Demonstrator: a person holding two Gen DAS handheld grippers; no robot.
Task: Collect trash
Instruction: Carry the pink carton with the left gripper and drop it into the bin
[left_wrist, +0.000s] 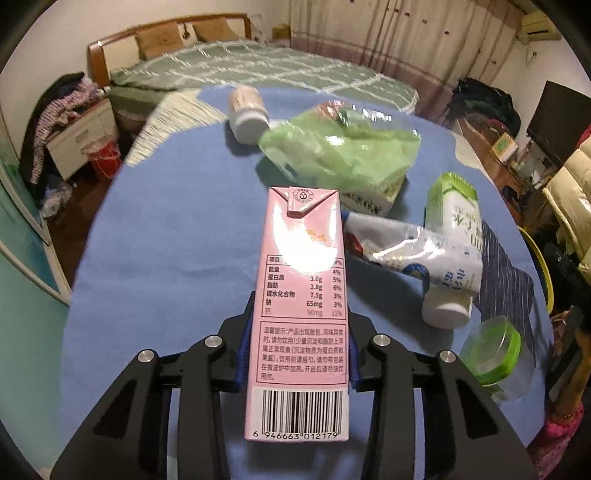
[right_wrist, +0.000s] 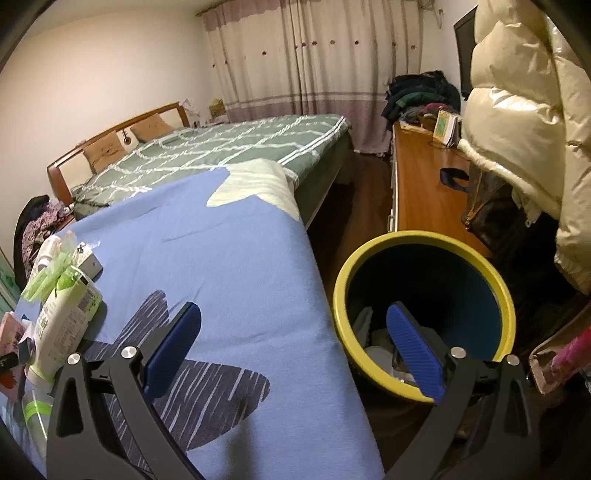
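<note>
Pink milk carton (left_wrist: 301, 314) sits clamped between my left gripper's (left_wrist: 298, 354) blue pads (left_wrist: 244, 350), which press its two narrow sides near the barcode end. Its long axis runs straight ahead along my fingers, the folded top pointing away from me toward the bed (left_wrist: 236, 70), nutrition panel facing up. Beyond it on the blue tablecloth (left_wrist: 166, 229) lie a green plastic bag (left_wrist: 343, 151), a crumpled wrapper (left_wrist: 395, 243), a white-and-green bottle (left_wrist: 452, 251) and a small jar with a green rim (left_wrist: 495, 356). My right gripper (right_wrist: 295, 343) hangs spread wide and empty, straddling the table edge; its right finger pad (right_wrist: 415, 350) is over the yellow-rimmed trash bin (right_wrist: 424, 240).
</note>
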